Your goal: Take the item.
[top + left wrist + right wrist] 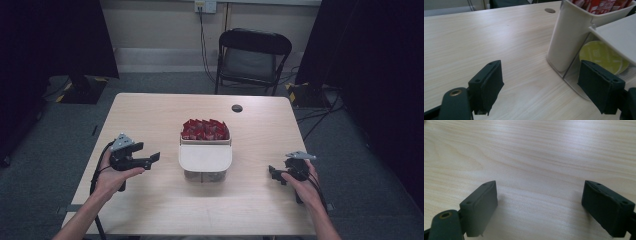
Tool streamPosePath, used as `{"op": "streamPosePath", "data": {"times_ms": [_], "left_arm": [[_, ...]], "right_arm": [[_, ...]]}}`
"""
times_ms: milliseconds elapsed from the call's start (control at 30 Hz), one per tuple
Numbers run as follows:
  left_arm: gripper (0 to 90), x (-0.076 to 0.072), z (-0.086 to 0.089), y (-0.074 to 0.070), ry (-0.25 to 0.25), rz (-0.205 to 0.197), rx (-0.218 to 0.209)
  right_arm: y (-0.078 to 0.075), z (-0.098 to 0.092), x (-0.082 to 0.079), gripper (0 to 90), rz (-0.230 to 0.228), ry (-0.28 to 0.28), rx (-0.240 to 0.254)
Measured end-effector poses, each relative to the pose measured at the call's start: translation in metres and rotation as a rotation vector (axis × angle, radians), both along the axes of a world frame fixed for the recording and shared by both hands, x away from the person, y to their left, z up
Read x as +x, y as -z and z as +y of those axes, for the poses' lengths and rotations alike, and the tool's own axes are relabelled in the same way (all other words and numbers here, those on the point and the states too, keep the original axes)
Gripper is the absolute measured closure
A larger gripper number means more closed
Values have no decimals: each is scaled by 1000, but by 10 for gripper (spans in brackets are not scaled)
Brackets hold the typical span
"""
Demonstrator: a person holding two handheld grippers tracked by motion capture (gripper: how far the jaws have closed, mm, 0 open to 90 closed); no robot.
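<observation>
Pale wood-grain counter (150,115); white holder (205,157) with red packets (205,129) and yellow-green discs (602,56); black jaws.

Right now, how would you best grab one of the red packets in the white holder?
Probably pinch a red packet by its top edge, coming straight down from above. The packets stand upright and packed together in the white holder, with only their tops above its rim, so its walls block the sides.

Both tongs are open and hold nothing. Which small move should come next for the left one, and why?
Probably ease the left tongs forward toward the white container. Their jaws stand wide apart and empty, and the container with red packets and a yellow-green disc is the nearest thing, just ahead. The right tongs face bare table.
</observation>
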State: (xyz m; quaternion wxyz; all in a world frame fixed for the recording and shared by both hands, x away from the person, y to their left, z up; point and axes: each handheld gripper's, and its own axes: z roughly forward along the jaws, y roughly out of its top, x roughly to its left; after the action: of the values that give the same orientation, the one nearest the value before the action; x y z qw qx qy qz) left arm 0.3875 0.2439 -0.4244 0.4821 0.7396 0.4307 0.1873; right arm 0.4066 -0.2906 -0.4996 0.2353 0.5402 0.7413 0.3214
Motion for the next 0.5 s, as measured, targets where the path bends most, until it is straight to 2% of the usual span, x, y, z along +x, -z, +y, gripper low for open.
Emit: {"op": "streamPosePath", "data": {"times_ms": [267,300,500], "left_arm": [[202,9,-20,-10,33,-36,-2],[203,10,-25,-12,43,-57,1],[243,11,-34,-20,66,-69,7]], "right_arm": [[0,0,0,125,0,0,-1],[0,0,0,125,0,0,-2],[0,0,0,125,0,0,-2]]}}
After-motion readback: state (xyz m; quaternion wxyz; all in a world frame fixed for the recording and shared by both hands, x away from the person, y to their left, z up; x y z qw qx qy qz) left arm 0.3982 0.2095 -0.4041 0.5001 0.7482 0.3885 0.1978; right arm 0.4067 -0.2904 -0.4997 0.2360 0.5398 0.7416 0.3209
